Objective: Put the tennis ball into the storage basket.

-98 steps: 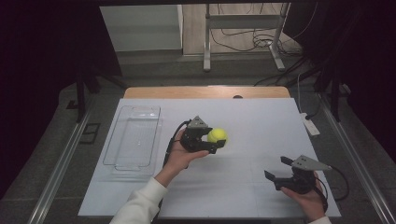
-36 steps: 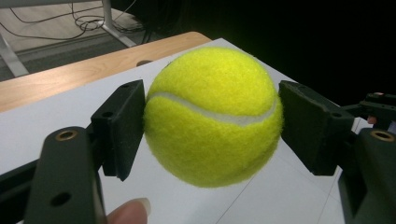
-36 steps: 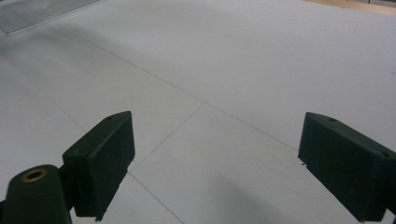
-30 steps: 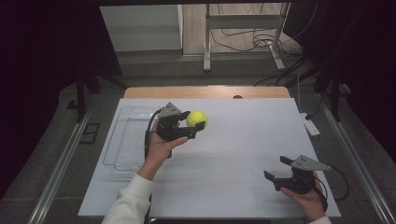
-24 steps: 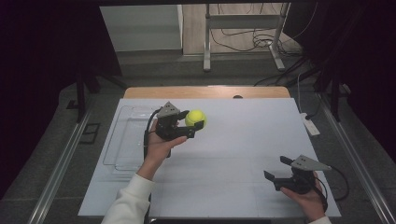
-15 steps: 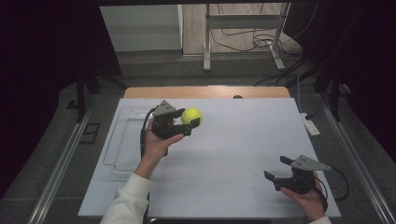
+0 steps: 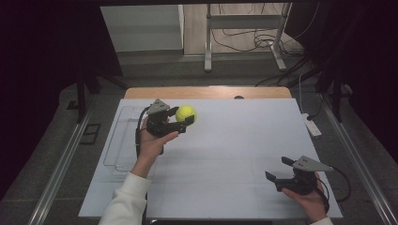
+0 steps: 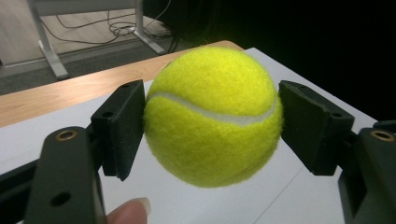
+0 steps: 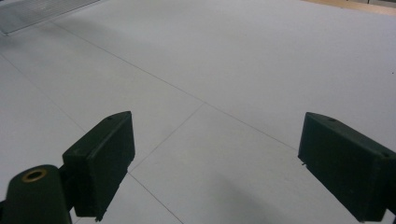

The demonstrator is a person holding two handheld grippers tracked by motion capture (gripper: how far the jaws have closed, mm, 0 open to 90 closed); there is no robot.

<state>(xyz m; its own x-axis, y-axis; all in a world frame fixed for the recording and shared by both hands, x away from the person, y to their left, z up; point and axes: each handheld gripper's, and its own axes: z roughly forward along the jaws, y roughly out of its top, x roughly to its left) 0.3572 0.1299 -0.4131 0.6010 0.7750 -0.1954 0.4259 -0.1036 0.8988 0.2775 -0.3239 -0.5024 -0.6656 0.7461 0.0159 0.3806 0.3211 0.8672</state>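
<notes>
The left tool point(image 7: 180, 123) clamps a fuzzy yellow-green tennis ball point(image 7: 186, 113) above the white surface point(image 7: 234, 140); the right tool point(image 7: 278, 171) rests wide open.

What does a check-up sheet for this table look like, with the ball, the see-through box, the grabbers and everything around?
Surface: white rectangular table top, with a wooden strip along its far edge.
Job's things: fuzzy yellow tennis ball held off the table; clear plastic tray lying at the table's left side, nothing seen inside.
Clutter: white power strip at the right edge.
Grippers: left gripper shut on the ball, black fingers pressing both sides; right gripper open, low over the table.
Cables: black cable from each gripper; loose wires on the floor behind.
Surroundings: metal stand legs, dark curtains.
</notes>
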